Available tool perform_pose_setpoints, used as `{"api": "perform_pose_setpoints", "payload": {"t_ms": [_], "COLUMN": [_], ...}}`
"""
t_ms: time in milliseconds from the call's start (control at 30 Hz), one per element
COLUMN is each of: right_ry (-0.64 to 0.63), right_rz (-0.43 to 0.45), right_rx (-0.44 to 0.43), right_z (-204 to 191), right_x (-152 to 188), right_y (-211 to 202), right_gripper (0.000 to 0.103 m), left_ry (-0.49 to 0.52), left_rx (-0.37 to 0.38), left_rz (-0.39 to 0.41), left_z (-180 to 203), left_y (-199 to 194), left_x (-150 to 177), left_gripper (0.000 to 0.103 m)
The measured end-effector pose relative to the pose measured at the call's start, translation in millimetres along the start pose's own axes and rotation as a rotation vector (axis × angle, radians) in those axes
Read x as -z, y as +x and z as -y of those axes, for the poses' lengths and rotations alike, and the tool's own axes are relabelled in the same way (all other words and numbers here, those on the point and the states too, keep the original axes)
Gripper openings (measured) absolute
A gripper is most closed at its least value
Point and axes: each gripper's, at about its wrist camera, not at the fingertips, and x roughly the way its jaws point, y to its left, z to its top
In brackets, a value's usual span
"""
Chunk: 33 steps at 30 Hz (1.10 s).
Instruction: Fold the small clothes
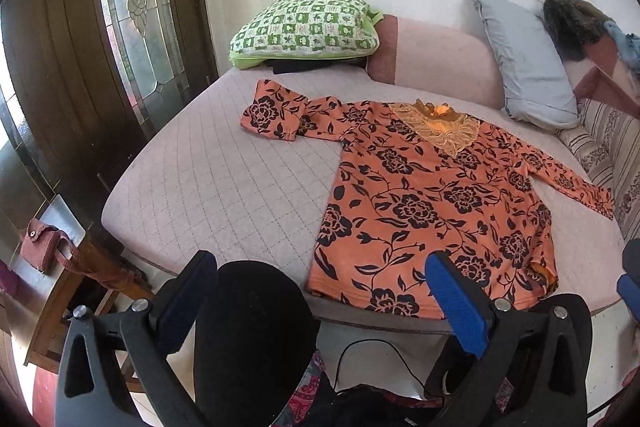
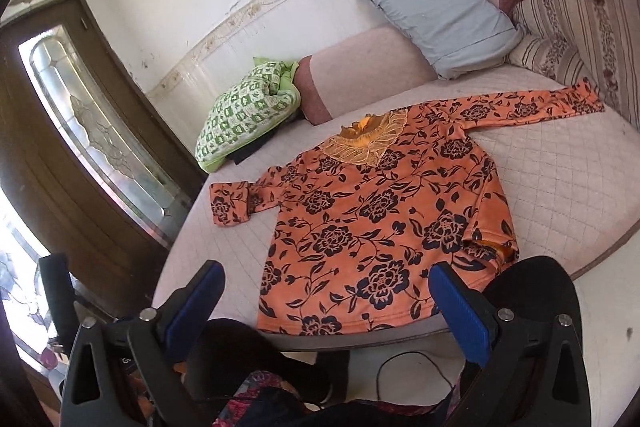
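Observation:
An orange long-sleeved top with black flowers [image 1: 432, 203] lies flat, front up, on the quilted pink bed [image 1: 224, 183], hem toward me. Its left sleeve [image 1: 276, 111] is folded back at the cuff; its right sleeve [image 1: 568, 179] stretches out to the right. It also shows in the right wrist view [image 2: 384, 227]. My left gripper [image 1: 320, 267] is open and empty, hovering just short of the hem. My right gripper [image 2: 326, 275] is open and empty, above the hem at the bed's near edge. The right gripper's blue pad [image 1: 630, 289] peeks in at the left wrist view's right edge.
A green checked pillow [image 1: 304, 27], a pink bolster [image 1: 436, 55] and a grey-blue pillow [image 1: 524, 63] lie along the wall. A striped cushion [image 2: 580, 39] is at the right. A wooden door [image 1: 80, 47] and a stool with a red bag [image 1: 52, 247] stand left.

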Motion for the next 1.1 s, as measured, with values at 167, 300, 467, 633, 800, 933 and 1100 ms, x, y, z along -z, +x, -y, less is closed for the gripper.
{"api": "perform_pose_setpoints", "payload": {"t_ms": [167,300,467,633,800,933,1100], "right_ry": [0.013,-0.032,-0.126,-0.260,-0.338,-0.331,-0.328], "right_rz": [-0.033,-0.036,0.018,0.086,0.068,0.056,0.038], "right_rx": [-0.055,-0.036,0.054,0.160,0.227,0.234,0.230], "right_z": [2,-4,-13,-25,-23,-12,-3], "right_x": [2,1,-12,-38,-68,-87,-101], "right_y": [5,6,1,6,27,42,61], "right_gripper": [0.103,0.103,0.103,0.103,0.103,0.103,0.103], "left_ry": [0.019,0.037,0.056,0.107,0.099,0.096,0.089], "left_rx": [0.023,0.037,0.047,0.030,0.006,-0.009,-0.015], "left_rz": [0.012,0.008,0.016,0.091,0.113,0.117,0.121], "left_z": [5,9,13,24,32,40,48], "left_y": [-2,0,3,1,11,22,34], "left_x": [-2,-2,-5,-24,-54,-70,-89], "left_gripper": [0.103,0.103,0.103,0.103,0.103,0.103,0.103]}}
